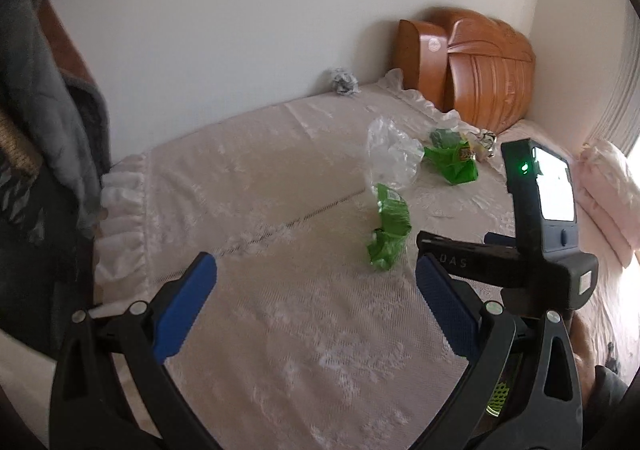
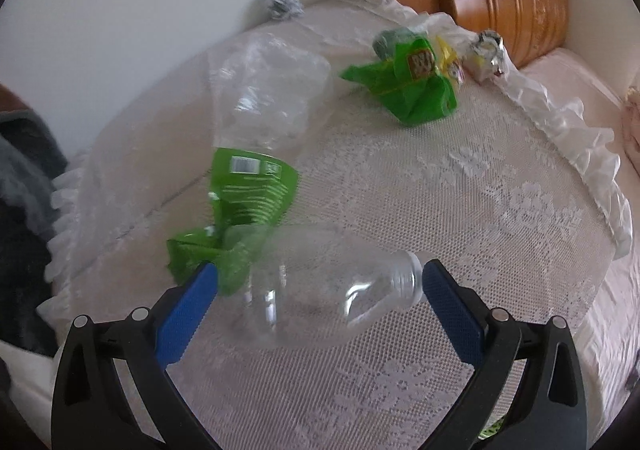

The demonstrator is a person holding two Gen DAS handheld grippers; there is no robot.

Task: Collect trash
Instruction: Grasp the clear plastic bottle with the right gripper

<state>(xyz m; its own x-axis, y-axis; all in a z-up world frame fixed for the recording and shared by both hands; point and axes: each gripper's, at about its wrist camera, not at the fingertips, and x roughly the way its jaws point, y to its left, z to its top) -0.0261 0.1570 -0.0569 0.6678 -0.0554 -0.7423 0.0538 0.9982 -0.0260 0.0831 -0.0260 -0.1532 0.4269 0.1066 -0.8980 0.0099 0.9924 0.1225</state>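
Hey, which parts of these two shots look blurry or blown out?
Right wrist view: the clear plastic bottle between the open right claw is motion-smeared. Left wrist view: window glare whitens the right edge by the pink pillows; both views bend at the fisheye rim.

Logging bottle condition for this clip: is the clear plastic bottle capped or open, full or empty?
Open and seemingly empty: the clear plastic bottle lies on its side on the lace bedspread, its threaded neck bare, no liquid visible.

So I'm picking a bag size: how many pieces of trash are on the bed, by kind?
Clear plastic bottles: 1, crushed, with a green label.
Green wrappers: 1.
Crumpled paper balls: 2.
Yellow wrappers: 1, partly hidden.
Total: 5, on the bed.
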